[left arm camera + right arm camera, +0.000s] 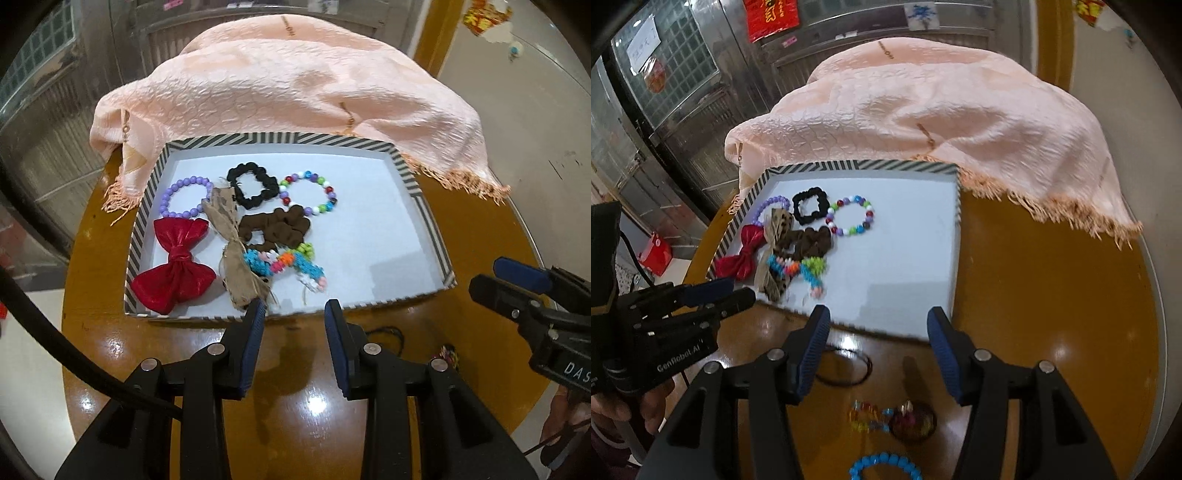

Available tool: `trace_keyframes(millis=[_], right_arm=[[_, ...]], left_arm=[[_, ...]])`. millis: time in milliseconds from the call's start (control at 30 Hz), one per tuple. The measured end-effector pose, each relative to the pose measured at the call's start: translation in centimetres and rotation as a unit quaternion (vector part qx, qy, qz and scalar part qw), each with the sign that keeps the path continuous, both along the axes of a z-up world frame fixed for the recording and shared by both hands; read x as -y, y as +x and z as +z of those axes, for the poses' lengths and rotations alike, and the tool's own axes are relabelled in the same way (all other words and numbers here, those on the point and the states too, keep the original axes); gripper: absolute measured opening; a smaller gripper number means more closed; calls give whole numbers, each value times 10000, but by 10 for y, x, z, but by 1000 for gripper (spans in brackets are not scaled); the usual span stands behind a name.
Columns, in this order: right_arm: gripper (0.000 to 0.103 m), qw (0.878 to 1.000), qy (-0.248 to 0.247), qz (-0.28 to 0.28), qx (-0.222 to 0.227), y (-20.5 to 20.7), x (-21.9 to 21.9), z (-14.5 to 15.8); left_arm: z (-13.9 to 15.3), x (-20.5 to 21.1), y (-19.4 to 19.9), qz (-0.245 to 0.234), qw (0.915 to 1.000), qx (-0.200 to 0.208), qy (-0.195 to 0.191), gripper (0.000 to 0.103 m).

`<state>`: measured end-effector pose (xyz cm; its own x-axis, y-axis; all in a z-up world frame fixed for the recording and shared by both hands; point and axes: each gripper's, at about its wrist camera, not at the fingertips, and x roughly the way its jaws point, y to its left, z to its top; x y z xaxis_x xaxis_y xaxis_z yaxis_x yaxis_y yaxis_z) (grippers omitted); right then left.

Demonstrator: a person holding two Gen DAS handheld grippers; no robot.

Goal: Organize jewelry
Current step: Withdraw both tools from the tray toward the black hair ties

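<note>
Both grippers, left and right, hung agape and empty before the tray. Loose beads and a blue bracelet lay on the glossy table; a hasty pinch could skid them off.

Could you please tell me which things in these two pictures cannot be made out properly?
- Blue bracelet, right wrist view: cut off by the bottom edge.
- Dark round item, right wrist view: blurred, so its kind is unclear.
- Dark loop, right wrist view: partly behind the right gripper's finger.
- Whatever lies under the pink cloth, both views: covered.
- Tan bow, left wrist view: its near end sits behind the left gripper's finger.
</note>
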<state>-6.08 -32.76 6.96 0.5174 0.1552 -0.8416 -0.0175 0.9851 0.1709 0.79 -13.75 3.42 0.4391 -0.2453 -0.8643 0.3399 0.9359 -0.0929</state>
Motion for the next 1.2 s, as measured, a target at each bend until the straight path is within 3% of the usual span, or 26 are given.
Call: trace_keyframes(millis=[433,1200], right_arm=[[58,9996,36,-244,96,-56,-9,0],[59,9985,35,-512,205,-96,-2,0]], left_arm=[[14,-1,-40,-319,9986,393,132,21],[20,10,-79,-685,9947,713,278,21]])
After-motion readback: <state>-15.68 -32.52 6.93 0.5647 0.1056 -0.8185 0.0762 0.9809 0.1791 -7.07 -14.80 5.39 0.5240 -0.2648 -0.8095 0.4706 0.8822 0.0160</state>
